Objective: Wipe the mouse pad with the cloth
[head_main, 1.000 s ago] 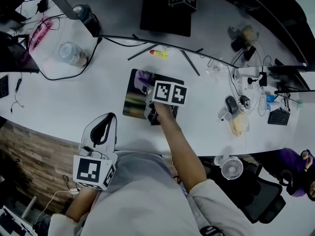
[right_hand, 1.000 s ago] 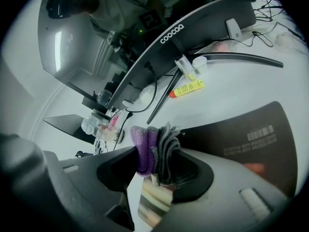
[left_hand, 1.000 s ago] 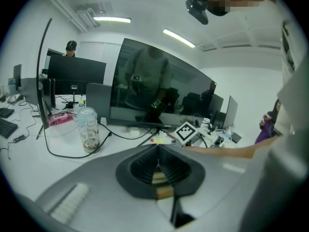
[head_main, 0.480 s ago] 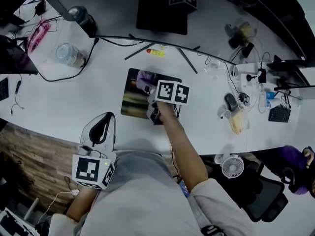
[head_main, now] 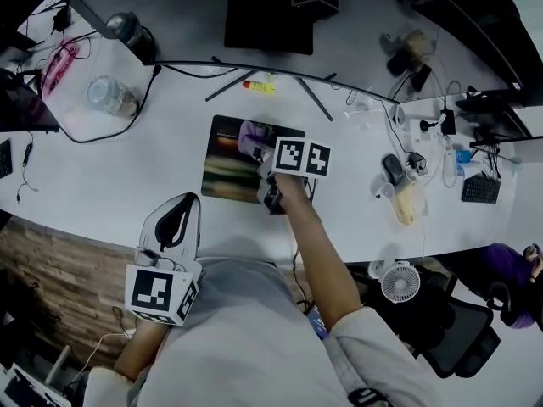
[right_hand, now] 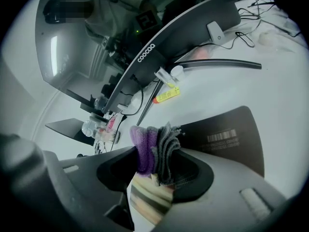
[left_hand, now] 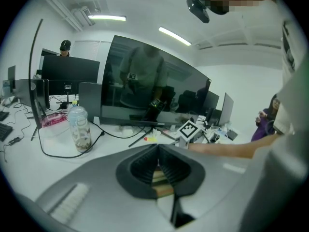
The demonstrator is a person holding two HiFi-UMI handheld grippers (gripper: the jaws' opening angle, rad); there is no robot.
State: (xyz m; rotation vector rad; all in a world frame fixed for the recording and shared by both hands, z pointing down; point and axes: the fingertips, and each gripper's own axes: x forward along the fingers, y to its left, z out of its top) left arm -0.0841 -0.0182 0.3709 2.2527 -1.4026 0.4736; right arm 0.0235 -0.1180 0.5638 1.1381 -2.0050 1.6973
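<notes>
A dark mouse pad [head_main: 222,161] lies on the white desk [head_main: 110,172] in the head view. My right gripper [head_main: 260,154] is over the pad's right half, shut on a purple and grey cloth [head_main: 249,136] that rests on the pad. In the right gripper view the cloth [right_hand: 153,148] bunches between the jaws of the right gripper [right_hand: 155,164], with the mouse pad [right_hand: 227,132] beyond it. My left gripper [head_main: 180,206] hangs at the desk's near edge, away from the pad. In the left gripper view the left gripper [left_hand: 159,167] is shut with nothing in it.
A yellow marker [head_main: 257,86] and the monitor's stand legs [head_main: 316,98] lie just behind the pad. A clear jar [head_main: 109,94] stands at the far left. At the right are a mouse [head_main: 390,169], cables and small devices. A small fan [head_main: 399,282] sits below the desk's front edge.
The right gripper has slid a little to the right across the pad with the cloth. The left gripper has stayed in place.
</notes>
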